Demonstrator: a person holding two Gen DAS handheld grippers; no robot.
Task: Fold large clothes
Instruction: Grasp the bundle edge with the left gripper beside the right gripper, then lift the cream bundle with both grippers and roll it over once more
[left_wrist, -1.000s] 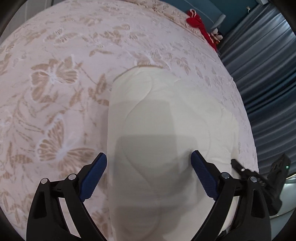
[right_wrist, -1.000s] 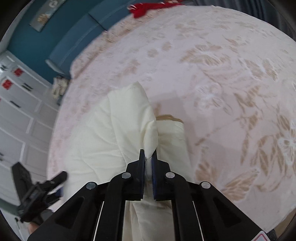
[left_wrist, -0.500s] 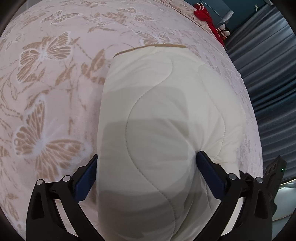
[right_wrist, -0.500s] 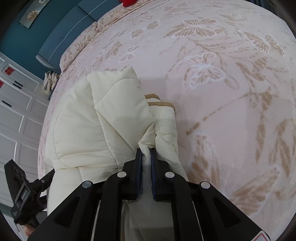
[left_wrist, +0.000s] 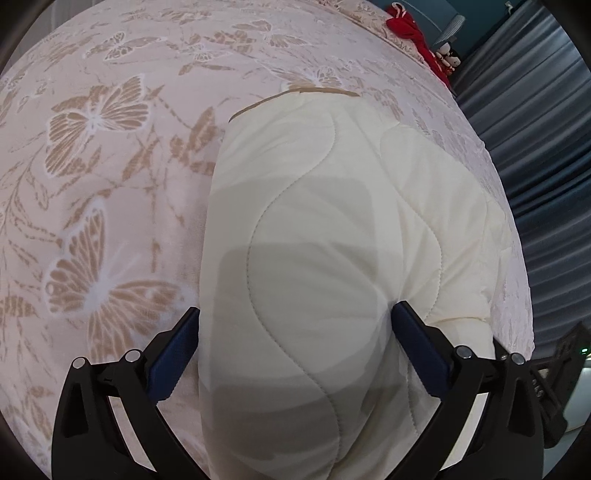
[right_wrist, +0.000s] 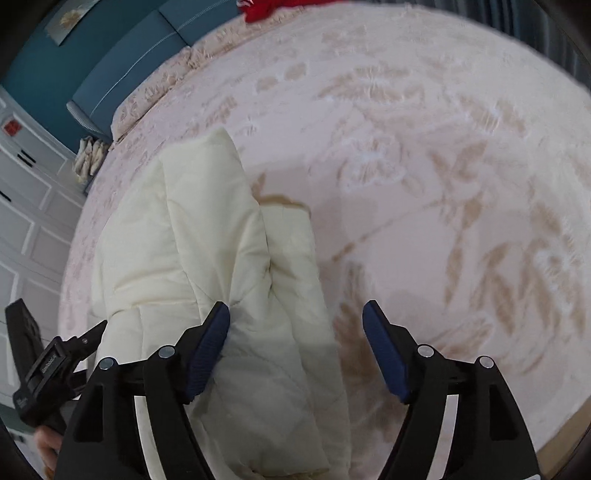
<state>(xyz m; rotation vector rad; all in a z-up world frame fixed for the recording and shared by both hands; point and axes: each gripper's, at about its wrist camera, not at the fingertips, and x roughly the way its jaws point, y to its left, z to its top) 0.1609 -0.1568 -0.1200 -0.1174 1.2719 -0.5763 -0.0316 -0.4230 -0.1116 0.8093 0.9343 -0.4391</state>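
Note:
A cream quilted garment (left_wrist: 332, 229) lies folded in a thick bundle on the bed. It also shows in the right wrist view (right_wrist: 207, 258). My left gripper (left_wrist: 295, 343) is wide open, its jaws on either side of the bundle's near end. My right gripper (right_wrist: 295, 347) is open and empty, just above the bundle's right edge. The other gripper (right_wrist: 48, 362) shows at the left edge of the right wrist view.
The bed has a pink cover with tan butterflies (left_wrist: 99, 122). Red fabric (left_wrist: 410, 26) lies at the far end. Blue-grey curtains (left_wrist: 535, 147) hang on the right. A blue headboard (right_wrist: 129, 62) and white cabinets (right_wrist: 26, 192) stand to the left.
My right gripper has opened and let go of the garment fold, which now rests on the bundle. My left gripper has moved lower, closer over the bundle.

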